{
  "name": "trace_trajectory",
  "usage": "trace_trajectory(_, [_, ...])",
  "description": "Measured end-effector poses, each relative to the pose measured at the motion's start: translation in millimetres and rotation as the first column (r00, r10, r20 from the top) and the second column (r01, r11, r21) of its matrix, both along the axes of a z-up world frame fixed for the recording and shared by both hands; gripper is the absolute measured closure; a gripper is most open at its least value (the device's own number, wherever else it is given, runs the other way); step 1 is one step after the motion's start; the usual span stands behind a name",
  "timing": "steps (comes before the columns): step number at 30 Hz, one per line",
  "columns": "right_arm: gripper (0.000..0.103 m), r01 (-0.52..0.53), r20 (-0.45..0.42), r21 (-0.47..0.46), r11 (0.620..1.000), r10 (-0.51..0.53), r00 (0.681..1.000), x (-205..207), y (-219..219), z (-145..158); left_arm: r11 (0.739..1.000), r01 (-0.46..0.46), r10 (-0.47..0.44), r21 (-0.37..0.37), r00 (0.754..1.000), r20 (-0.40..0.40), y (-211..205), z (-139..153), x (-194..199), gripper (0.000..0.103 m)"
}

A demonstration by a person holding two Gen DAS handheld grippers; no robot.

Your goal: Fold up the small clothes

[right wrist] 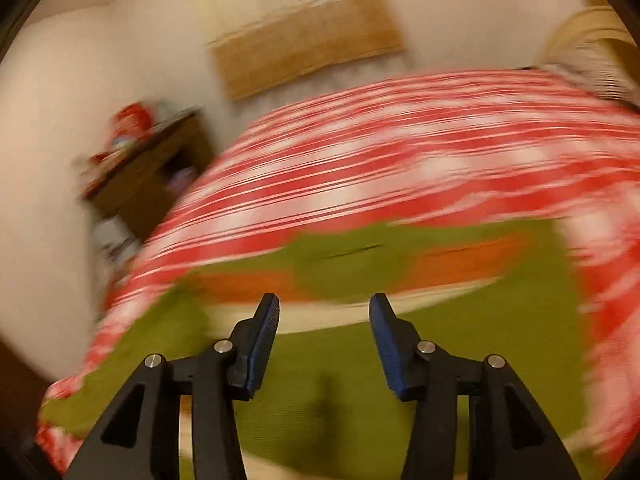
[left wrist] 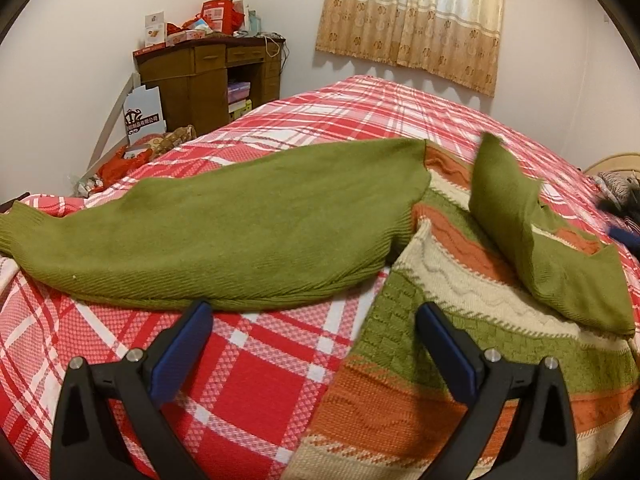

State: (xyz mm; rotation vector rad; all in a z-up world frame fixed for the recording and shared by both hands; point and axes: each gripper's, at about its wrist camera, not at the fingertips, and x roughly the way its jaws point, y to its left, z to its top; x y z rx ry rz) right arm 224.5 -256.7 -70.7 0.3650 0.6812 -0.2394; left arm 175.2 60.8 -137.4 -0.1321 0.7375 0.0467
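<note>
Green knit makes up both sleeves of the small sweater [left wrist: 452, 292], which lies flat on the red plaid bed [left wrist: 248, 380], its body banded in green, cream and orange. Judging by the layout, the sleeve-folding step is in hand: 1 sleeve, the right one [left wrist: 536, 240], is already turned in over the striped body, partly rumpled and standing up in a ridge, while the left sleeve [left wrist: 208, 232] is stretched straight out to the side and not yet folded. The left gripper [left wrist: 314, 322] hovers above the bed with its fingers [left wrist: 182, 354] spread wide and nothing between them; the lower edge of the outstretched sleeve lies just beyond the left fingertip, and the sweater's side edge sits under the right one. The right gripper [right wrist: 324, 314] shows in a heavily blurred view, its fingers [right wrist: 260, 344] apart and empty, green fabric spread below them without contact. The next move likely calls for the left gripper to pinch the outstretched sleeve near its cuff, out at the far left, and carry it across the body, taking care that the thick knit does not drag the sweater along.
</note>
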Motion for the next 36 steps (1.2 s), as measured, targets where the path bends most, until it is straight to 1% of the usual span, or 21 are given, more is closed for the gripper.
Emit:
trace_trajectory(3, [0.054,0.093,-0.022,0.062,0.994,-0.091,0.996,-24,-57,-10,1.0,-0.004,0.004,0.015,1.0,-0.004,-3,0,1,0.0])
trace_trajectory(5, [0.055,0.13,-0.028,0.044,0.991,-0.129,0.991,-36,-78,-16,1.0,-0.006,0.006,0.021,1.0,-0.007,-4,-1,2,0.0])
trace_trajectory(7, [0.067,0.105,-0.035,0.029,0.994,-0.104,0.994,-37,-84,-20,1.0,-0.007,0.007,0.027,1.0,-0.009,-5,-1,1,0.0])
trace_trajectory(8, [0.078,0.096,-0.064,0.012,0.995,-0.095,0.993,-35,-84,-25,0.999,-0.008,0.008,0.033,1.0,-0.012,-5,-1,2,0.0])
trace_trajectory(9, [0.078,0.1,-0.107,-0.009,0.995,-0.101,0.989,-32,-84,-30,0.999,-0.008,0.009,0.036,1.0,-0.014,-5,-1,2,0.0])
trace_trajectory(11, [0.078,0.122,-0.147,-0.018,0.992,-0.123,0.981,-35,-88,-39,0.999,-0.01,0.01,0.042,1.0,-0.017,-7,-1,2,0.0])
trace_trajectory(13, [0.077,0.124,-0.149,0.024,0.992,-0.119,0.982,-39,-96,-46,0.999,-0.01,0.011,0.046,1.0,-0.018,-8,-1,2,0.0])
trace_trajectory(15, [0.075,0.123,-0.137,0.08,0.989,-0.111,0.984,-46,-102,-46,0.999,-0.012,0.013,0.05,1.0,-0.018,-9,-1,3,0.0])
trace_trajectory(17, [0.075,0.077,-0.122,0.159,0.984,-0.058,0.991,-49,-100,-49,0.999,-0.013,0.014,0.053,1.0,-0.018,-9,-2,3,0.0])
trace_trajectory(18, [0.075,0.031,-0.121,0.183,0.983,-0.009,0.993,-48,-96,-50,0.998,-0.013,0.014,0.054,1.0,-0.018,-10,-2,3,0.0])
trace_trajectory(20, [0.075,-0.022,-0.123,0.141,0.99,0.039,0.992,-48,-89,-50,0.998,-0.013,0.014,0.054,1.0,-0.018,-10,-2,3,0.0])
trace_trajectory(21, [0.075,-0.056,-0.133,0.096,0.994,0.069,0.989,-47,-82,-49,0.998,-0.013,0.014,0.055,1.0,-0.019,-10,-2,3,0.0])
trace_trajectory(22, [0.078,-0.078,-0.153,0.029,0.997,0.082,0.985,-46,-76,-48,0.998,-0.013,0.014,0.054,1.0,-0.018,-10,-2,3,0.0])
trace_trajectory(23, [0.089,-0.091,-0.172,-0.017,0.996,0.087,0.981,-45,-72,-49,0.998,-0.013,0.014,0.054,1.0,-0.019,-10,-2,3,0.0])
trace_trajectory(24, [0.09,-0.1,-0.174,-0.029,0.995,0.093,0.98,-46,-72,-48,0.998,-0.012,0.013,0.054,1.0,-0.019,-10,-2,3,0.0])
trace_trajectory(25, [0.091,-0.089,-0.175,-0.028,0.996,0.082,0.981,-46,-74,-47,0.999,-0.012,0.013,0.053,1.0,-0.019,-10,-2,3,0.0])
trace_trajectory(27, [0.092,-0.023,-0.165,-0.022,0.999,0.019,0.986,-48,-88,-45,0.998,-0.012,0.013,0.054,1.0,-0.019,-10,-2,3,0.0])
trace_trajectory(29, [0.094,0.012,-0.152,0.016,1.0,-0.01,0.988,-51,-103,-47,0.998,-0.012,0.013,0.054,1.0,-0.019,-10,-2,3,0.0])
trace_trajectory(31, [0.094,0.016,-0.134,0.051,0.999,-0.009,0.991,-51,-111,-53,0.998,-0.012,0.013,0.054,1.0,-0.019,-10,-2,3,0.0])
trace_trajectory(34, [0.093,0.013,-0.128,0.028,1.0,-0.009,0.992,-52,-111,-51,0.999,-0.012,0.013,0.053,1.0,-0.019,-10,-2,3,0.0])
trace_trajectory(36, [0.088,0.037,-0.136,0.031,0.999,-0.032,0.99,-52,-115,-50,0.998,-0.012,0.013,0.054,1.0,-0.019,-10,-2,3,0.0])
